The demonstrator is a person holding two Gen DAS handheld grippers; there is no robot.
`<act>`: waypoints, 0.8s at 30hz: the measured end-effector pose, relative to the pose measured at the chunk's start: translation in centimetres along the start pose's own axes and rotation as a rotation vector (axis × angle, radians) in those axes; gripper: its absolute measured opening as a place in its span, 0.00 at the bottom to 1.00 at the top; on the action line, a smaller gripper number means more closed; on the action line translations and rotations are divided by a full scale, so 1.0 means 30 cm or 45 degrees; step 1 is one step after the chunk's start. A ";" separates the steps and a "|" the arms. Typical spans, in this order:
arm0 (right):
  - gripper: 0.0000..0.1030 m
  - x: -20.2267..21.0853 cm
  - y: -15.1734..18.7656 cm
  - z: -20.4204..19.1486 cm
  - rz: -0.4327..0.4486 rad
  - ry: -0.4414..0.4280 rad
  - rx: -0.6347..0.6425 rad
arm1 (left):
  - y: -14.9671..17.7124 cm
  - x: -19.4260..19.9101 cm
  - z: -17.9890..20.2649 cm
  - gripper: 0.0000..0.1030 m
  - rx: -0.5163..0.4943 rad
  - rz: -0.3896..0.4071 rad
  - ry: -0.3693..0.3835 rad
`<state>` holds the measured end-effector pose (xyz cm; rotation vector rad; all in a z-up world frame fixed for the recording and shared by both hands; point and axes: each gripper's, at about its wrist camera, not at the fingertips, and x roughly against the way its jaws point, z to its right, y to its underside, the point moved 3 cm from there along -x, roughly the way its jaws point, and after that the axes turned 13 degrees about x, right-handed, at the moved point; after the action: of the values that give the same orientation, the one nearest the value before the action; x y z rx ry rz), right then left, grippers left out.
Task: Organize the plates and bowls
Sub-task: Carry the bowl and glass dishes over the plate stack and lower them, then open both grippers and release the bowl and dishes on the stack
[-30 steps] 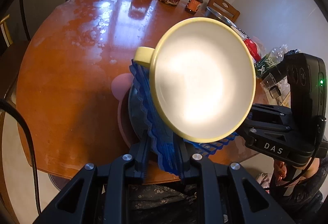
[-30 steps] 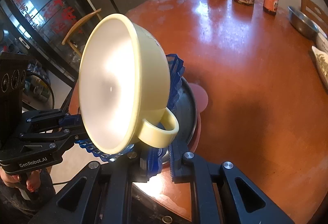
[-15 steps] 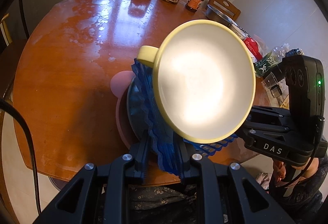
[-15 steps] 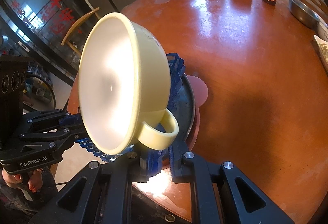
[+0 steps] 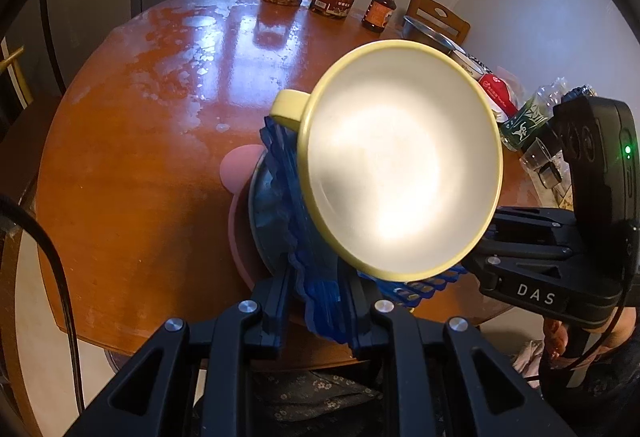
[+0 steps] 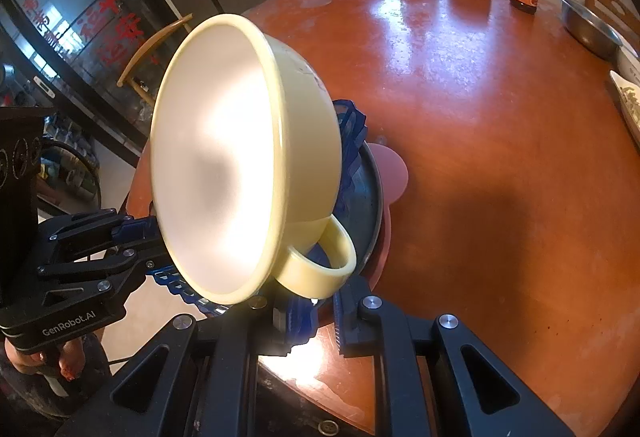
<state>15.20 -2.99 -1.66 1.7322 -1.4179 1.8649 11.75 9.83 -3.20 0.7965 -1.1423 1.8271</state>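
Jaws of left gripper [image 5: 316, 301] and right gripper [image 6: 308, 313] clamping blue plate [image 5: 288, 173], yellow bowl [image 5: 400, 157] tilted inside.

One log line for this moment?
left hand-held gripper: shut on blue dish | right hand-held gripper: shut on blue dish | yellow bowl: atop, tilted

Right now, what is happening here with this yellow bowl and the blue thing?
A person holds two grippers, and both pinch the blue basket at its rim: the left gripper at the near edge, the right gripper from the other side. The yellow bowl sits in the basket, tipped steeply toward the cameras. Behind it are a metal plate and a pink plate, over the edge of the table. Whether the stack rests on the table is not clear.
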 end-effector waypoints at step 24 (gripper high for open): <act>0.40 0.086 0.016 0.025 0.099 0.054 -0.028 | -0.002 0.092 -0.043 0.32 0.047 0.146 -0.054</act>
<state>14.64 -4.90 0.21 1.6396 -1.5044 1.9062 10.41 11.87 -1.39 0.8089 -1.2060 1.9388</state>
